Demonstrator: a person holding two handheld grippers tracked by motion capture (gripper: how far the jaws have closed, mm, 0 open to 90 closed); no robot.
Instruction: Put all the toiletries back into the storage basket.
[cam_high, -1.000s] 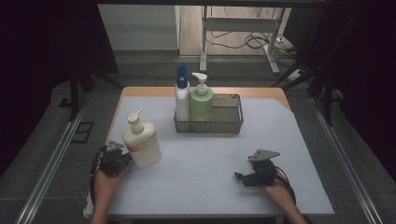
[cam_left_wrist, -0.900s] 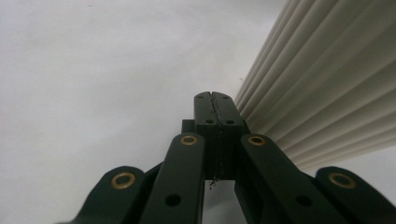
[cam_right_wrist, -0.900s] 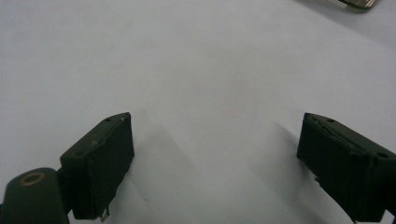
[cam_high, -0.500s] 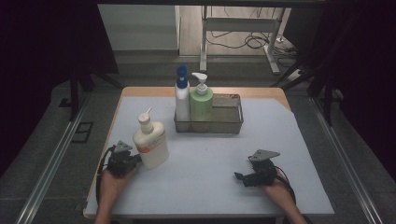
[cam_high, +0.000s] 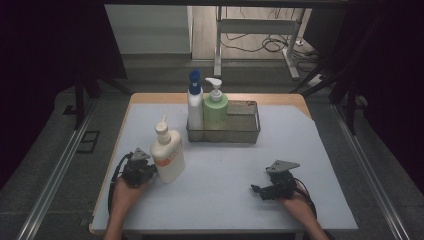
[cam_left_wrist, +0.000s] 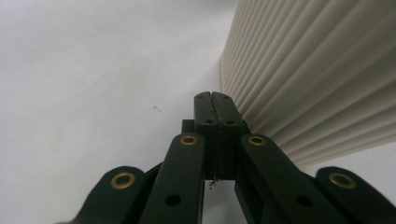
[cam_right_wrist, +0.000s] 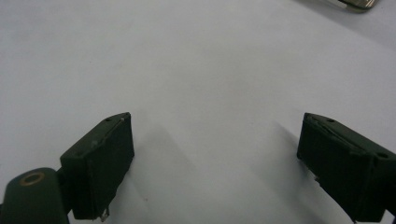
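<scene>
Pale grey matting covers the wooden table (cam_high: 300, 150), which stands in a dim room with dark floor on both sides and cables on the ground beyond the far edge.

Nearest the camera in the high view, two forearms come in from the bottom. The left gripper (cam_high: 145, 169) sits at the near left of the mat, its jaws pressed fully together with nothing between them; in the left gripper view the closed tips (cam_left_wrist: 215, 105) lie against the ribbed side of the cream-white plastic pump bottle (cam_left_wrist: 317, 70), touching it or just short of it. That bottle (cam_high: 167, 157), with an orange band on its label and a white pump nozzle on top, stands upright on the mat just to the right of the left gripper. It is outside the tray and well in front of it.

The right gripper (cam_high: 257, 190) rests at the near right, well apart from the bottle. Its jaws stand wide apart over bare mat and hold nothing, as the right gripper view (cam_right_wrist: 212, 158) shows.

Farther back, near the middle of the table, lies a rectangular grey wire-mesh tray (cam_high: 245, 132). In its left part stand two upright bottles side by side: a tall white bottle with a blue cap (cam_high: 194, 102) and a rounder pale green pump bottle (cam_high: 215, 110).
</scene>
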